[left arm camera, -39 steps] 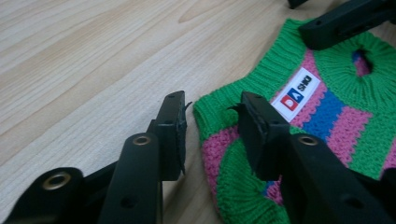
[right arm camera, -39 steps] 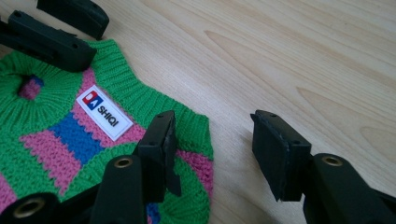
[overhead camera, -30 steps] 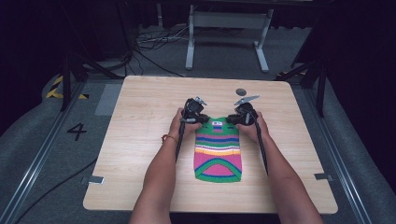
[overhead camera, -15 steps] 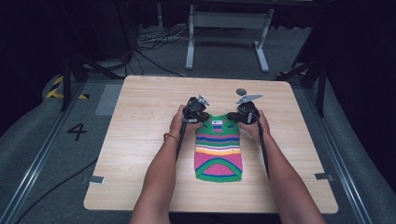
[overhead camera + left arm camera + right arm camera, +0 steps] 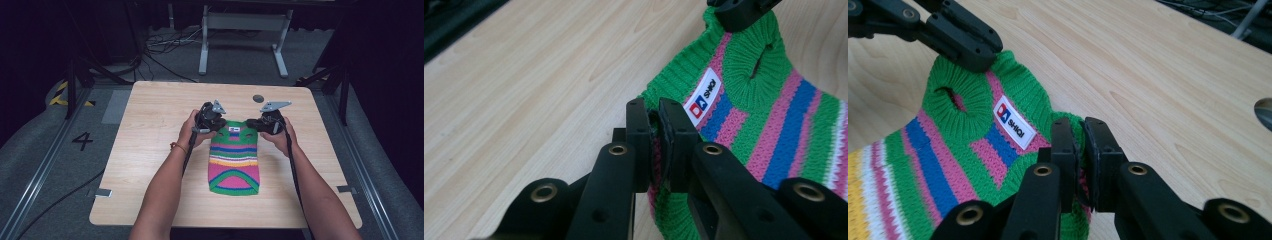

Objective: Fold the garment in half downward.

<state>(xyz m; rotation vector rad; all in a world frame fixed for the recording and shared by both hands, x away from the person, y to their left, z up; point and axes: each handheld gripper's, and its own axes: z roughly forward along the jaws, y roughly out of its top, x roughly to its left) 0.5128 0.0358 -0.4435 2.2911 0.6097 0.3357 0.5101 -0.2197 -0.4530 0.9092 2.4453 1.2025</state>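
I have both sets of jaws clamped on the striped knit sweater (image 5: 234,160): left gripper (image 5: 209,120) at its ten o'clock corner, right gripper (image 5: 265,123) at two o'clock, above the worktop (image 5: 150,150).

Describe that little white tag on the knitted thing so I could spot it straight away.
On the wooden table lies a small striped sweater, pinched at its far corners by the left gripper and the right gripper. Between them, by the green collar, sits the white label, the only smooth patch, with a red-and-blue logo.

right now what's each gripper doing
left gripper: shut on the sweater, at its collar edge
right gripper: shut on the sweater, other collar edge
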